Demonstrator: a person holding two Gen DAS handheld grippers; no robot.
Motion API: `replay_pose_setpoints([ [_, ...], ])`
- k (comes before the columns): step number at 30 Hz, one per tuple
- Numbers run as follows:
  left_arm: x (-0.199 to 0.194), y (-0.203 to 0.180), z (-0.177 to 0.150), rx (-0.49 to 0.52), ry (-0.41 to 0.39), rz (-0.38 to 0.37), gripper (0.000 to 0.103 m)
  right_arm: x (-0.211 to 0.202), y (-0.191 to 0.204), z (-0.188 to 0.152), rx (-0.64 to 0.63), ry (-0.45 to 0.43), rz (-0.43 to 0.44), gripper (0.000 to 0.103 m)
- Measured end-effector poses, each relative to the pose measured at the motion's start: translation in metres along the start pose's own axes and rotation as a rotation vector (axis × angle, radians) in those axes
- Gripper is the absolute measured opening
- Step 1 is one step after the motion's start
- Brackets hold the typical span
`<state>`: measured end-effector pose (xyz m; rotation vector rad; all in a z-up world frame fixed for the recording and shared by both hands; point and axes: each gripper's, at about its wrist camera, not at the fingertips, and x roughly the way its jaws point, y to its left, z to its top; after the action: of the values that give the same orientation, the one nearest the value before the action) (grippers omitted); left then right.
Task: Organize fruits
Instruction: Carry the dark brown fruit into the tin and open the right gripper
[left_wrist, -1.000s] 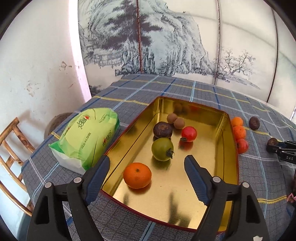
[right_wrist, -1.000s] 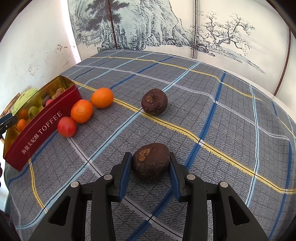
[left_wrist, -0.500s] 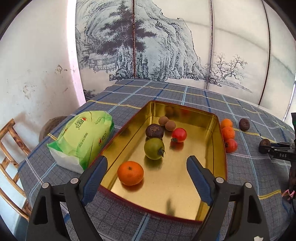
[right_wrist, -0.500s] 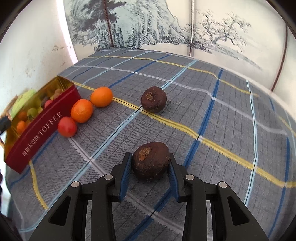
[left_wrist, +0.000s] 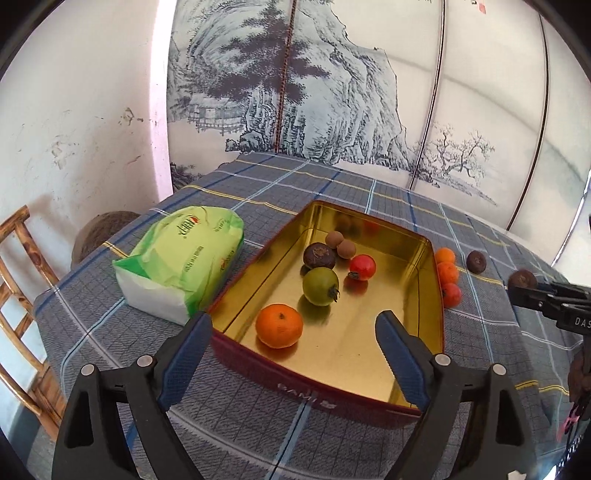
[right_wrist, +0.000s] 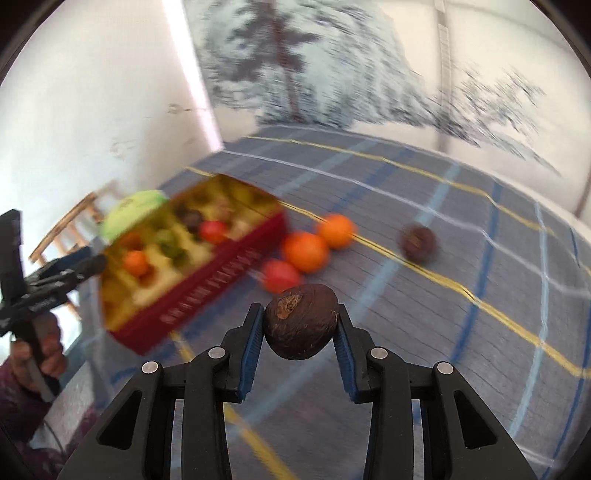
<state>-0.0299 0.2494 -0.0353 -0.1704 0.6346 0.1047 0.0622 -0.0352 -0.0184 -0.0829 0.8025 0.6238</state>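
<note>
At the far left a wooden chair (left_wrist: 22, 295) stands off the table by the white wall, and on the blue plaid tablecloth (left_wrist: 332, 188) a green tissue pack (left_wrist: 184, 258) lies just beside the left wall of the gold-lined toffee tin (left_wrist: 406, 236). The left gripper (left_wrist: 293, 334) hovers at the tin's near end with its jaws spread wide; they have just been opening and nothing is pressed between them, one finger standing over the tin's near left corner and the other over its floor. Inside the tin, from near to far, sit a mandarin (left_wrist: 279, 325), a green tomato (left_wrist: 320, 286), a dark passion fruit (left_wrist: 319, 256) with a red tomato (left_wrist: 362, 267) to its right, and two small brown longans (left_wrist: 340, 243) touching each other. Just outside the tin's right wall two oranges (left_wrist: 446, 265) and a red fruit (left_wrist: 452, 294) line up, and a loose passion fruit (left_wrist: 475, 261) rests on the cloth further right. At the right edge the right gripper (right_wrist: 301, 325) is closed narrowly on a wrinkled brown passion fruit (right_wrist: 301, 326), held clear of the cloth, its scarred stem end turned up and to the left. That view is blurred; at its left edge a hand (right_wrist: 44, 354) grips the other tool's handle.
</note>
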Motion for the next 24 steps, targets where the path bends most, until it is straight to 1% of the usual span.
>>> replay_pose_setpoints([
  [3, -0.005, 0.003, -0.001, 0.002, -0.001, 0.003, 0.089, 0.008, 0.031, 0.013, -0.063, -0.001, 0.031, 0.038],
  [6, -0.008, 0.005, -0.003, 0.013, 0.000, 0.008, 0.089, 0.017, 0.051, 0.023, -0.108, 0.007, 0.053, 0.038],
  [11, -0.011, 0.006, -0.006, 0.034, -0.002, 0.017, 0.091, 0.046, 0.082, 0.040, -0.158, 0.030, 0.068, 0.038],
  [14, -0.012, 0.004, -0.007, 0.050, -0.006, 0.022, 0.091, 0.062, 0.093, 0.043, -0.173, 0.055, 0.064, 0.038],
  [18, -0.012, 0.003, -0.009, 0.067, -0.006, 0.026, 0.092, 0.081, 0.099, 0.045, -0.180, 0.091, 0.055, 0.038],
  [24, -0.012, 0.005, -0.012, 0.066, -0.003, 0.025, 0.094, 0.094, 0.106, 0.048, -0.185, 0.109, 0.052, 0.038],
])
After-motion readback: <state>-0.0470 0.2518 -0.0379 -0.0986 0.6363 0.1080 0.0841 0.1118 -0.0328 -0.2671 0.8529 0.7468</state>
